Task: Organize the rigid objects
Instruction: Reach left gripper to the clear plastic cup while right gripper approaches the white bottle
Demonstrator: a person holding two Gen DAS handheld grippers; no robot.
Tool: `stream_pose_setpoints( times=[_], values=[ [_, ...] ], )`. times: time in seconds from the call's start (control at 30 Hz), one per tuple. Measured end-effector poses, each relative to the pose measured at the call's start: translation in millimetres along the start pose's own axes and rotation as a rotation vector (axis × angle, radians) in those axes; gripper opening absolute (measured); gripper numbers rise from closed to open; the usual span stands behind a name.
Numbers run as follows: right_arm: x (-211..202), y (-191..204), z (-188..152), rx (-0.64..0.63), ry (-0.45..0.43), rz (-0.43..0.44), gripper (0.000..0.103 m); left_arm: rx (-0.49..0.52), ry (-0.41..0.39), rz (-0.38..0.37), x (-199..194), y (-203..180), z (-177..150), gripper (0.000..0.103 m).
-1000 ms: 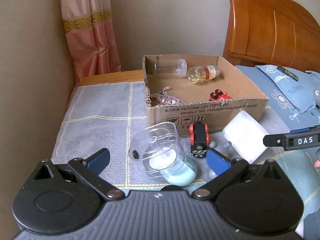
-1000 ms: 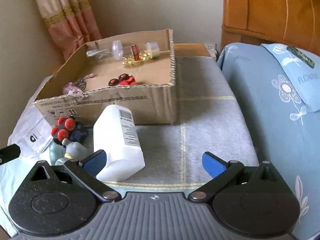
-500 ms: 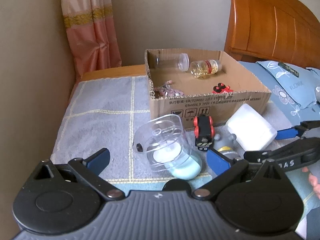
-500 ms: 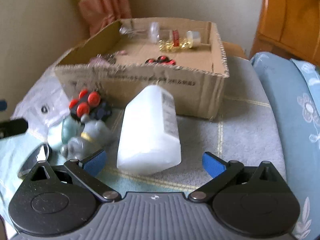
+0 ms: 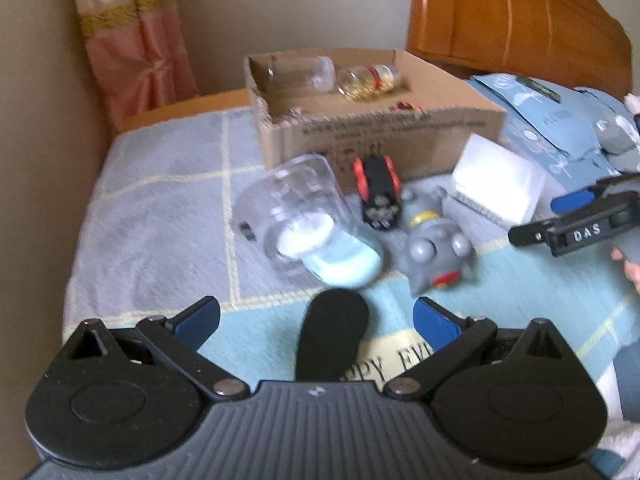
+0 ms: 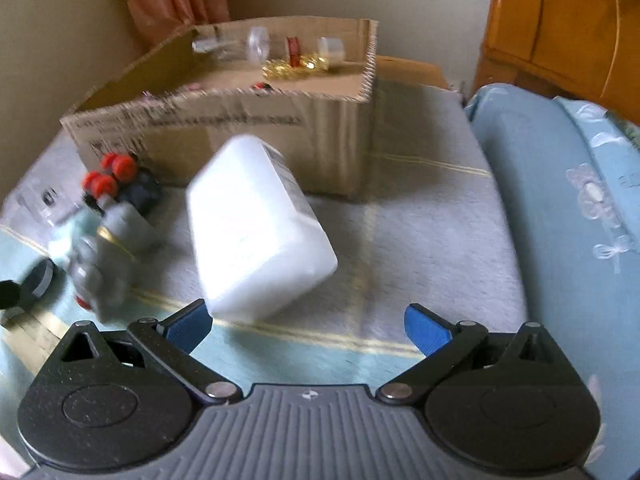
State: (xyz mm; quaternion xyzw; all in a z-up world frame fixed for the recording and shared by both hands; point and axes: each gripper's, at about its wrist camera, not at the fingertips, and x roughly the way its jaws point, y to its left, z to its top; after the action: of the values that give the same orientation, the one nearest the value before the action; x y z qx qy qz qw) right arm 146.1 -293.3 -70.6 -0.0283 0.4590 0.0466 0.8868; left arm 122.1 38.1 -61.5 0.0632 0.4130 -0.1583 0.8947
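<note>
The right gripper (image 5: pixel 576 216) carries the letters "DAS" on its side, seen from the left wrist view. A towel (image 5: pixel 500 292) at the near edge of the bed shows "PPY EV" in part. Print on the cardboard box (image 5: pixel 400 136) front and on the white bottle's label (image 6: pixel 290 184) is too blurred to read.

The left gripper (image 5: pixel 316 320) has its jaws spread wide with nothing between them, above a black oval object (image 5: pixel 332 336). The right gripper's jaws are also spread, empty, with the white bottle (image 6: pixel 256 232) lying just ahead of its left finger.

The clear container (image 5: pixel 300 216), toy train (image 5: pixel 378 188) and grey toy (image 5: pixel 434 240) lie in a row before the box front, close together. The blanket (image 5: pixel 160 216) is open toward its left edge, and in the right wrist view open to the right of the bottle.
</note>
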Motion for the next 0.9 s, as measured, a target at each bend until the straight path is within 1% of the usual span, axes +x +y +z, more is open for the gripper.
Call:
stream_pose_setpoints(
  times=[0.03,0.1,0.13,0.2,0.4,0.5,0.6,0.77,0.83,0.9],
  values=[
    [1.9,-3.4,-1.9,0.003,0.005,-0.026,0.103,0.006,0.006,0.0,1.6,-0.6,-2.2,0.102],
    [3.2,-15.3,-2.1,0.048,-0.003,-0.028,0.103,0.006,0.019,0.003,4.7,0.1,-6.1,0.102],
    [3.7,-18.9,-1.9,0.056,0.0,-0.047,0.103,0.004,0.027,0.003,6.5,1.0,-7.8,0.102],
    [3.0,-26.7,-1.6,0.08,-0.003,-0.057,0.103,0.003,0.044,0.006,10.7,2.8,-10.7,0.102],
    [4.8,-26.4,2.2,0.077,-0.015,-0.064,0.103,0.006,0.078,0.066,16.4,10.5,-21.2,0.102],
    [2.5,-25.3,-2.0,0.073,-0.026,-0.061,0.103,-0.018,0.078,0.074,13.8,20.7,-23.8,0.102],
    [1.8,-26.0,-3.9,0.063,-0.033,-0.052,0.103,-0.039,0.074,0.111,11.6,33.5,-25.7,0.102],
    [-2.8,-23.3,-10.9,0.04,-0.048,-0.037,0.103,-0.12,0.075,0.193,9.4,63.0,-27.8,0.102],
    [-3.5,-23.3,-12.8,0.042,-0.062,-0.038,0.103,-0.136,0.077,0.211,8.6,68.5,-28.0,0.102],
    [-4.0,-21.4,-13.9,0.047,-0.068,-0.044,0.103,-0.137,0.078,0.212,6.4,68.5,-28.0,0.102]
  ],
)
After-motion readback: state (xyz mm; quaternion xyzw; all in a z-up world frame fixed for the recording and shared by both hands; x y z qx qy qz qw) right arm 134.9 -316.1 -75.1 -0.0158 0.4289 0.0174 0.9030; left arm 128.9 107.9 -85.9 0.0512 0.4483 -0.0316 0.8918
